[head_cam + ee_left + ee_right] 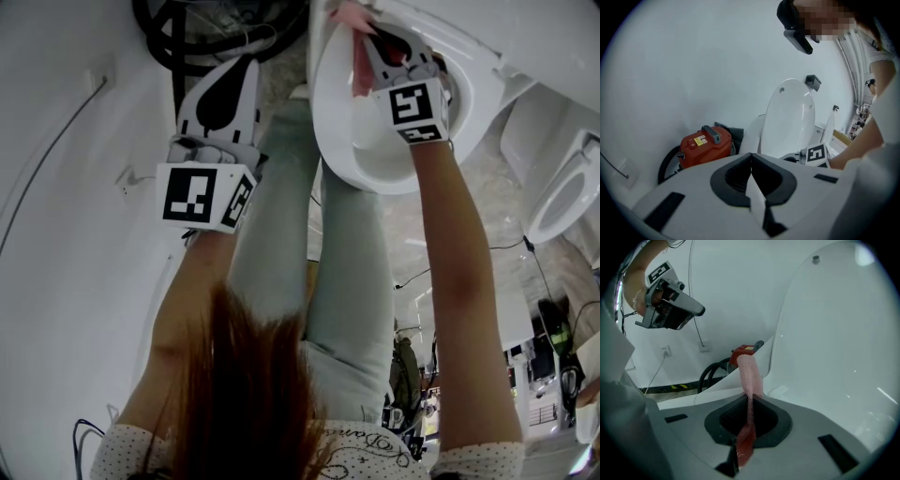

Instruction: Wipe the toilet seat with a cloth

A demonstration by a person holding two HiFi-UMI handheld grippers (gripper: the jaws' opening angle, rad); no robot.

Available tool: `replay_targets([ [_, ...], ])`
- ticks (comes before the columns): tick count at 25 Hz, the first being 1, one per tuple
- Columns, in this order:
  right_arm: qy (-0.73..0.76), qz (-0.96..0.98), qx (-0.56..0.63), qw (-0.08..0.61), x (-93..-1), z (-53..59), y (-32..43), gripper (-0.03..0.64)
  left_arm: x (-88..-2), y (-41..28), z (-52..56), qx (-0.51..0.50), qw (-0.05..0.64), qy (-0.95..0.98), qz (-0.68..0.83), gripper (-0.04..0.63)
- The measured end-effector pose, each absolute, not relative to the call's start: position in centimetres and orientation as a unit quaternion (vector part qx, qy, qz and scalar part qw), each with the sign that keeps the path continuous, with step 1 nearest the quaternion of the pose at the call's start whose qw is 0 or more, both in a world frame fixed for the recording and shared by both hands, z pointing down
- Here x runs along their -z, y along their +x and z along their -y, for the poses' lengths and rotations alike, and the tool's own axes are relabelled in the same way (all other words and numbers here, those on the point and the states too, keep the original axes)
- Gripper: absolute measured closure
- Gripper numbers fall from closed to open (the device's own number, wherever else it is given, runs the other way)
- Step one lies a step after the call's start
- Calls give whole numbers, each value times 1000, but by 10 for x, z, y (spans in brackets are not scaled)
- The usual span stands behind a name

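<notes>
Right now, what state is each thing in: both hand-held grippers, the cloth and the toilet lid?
Left hand-held gripper: shut, empty, held off to the side of the toilet.
Right hand-held gripper: shut on the cloth.
Cloth: pinched between the jaws, with its free end sticking out past them.
Toilet lid: raised.

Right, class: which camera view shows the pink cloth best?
The right gripper view: the pink cloth stands pinched in the right gripper's shut jaws, mesh weave plain. The head view shows only a pink strip beside that gripper; the left gripper view shows none.
</notes>
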State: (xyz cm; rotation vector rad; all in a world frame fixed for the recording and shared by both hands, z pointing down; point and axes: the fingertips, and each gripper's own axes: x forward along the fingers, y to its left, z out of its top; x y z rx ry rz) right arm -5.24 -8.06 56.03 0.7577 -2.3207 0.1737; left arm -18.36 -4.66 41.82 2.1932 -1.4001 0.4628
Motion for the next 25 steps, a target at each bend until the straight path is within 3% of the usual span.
replay_targets([
  [16,346,871,-126,326,-552,93,-19,593,-409,-172,51,-168,240,812,505,603],
  [25,425,874,-114,207,-437,74,12,592,-358,-156,56,-150,209,830,496,603],
])
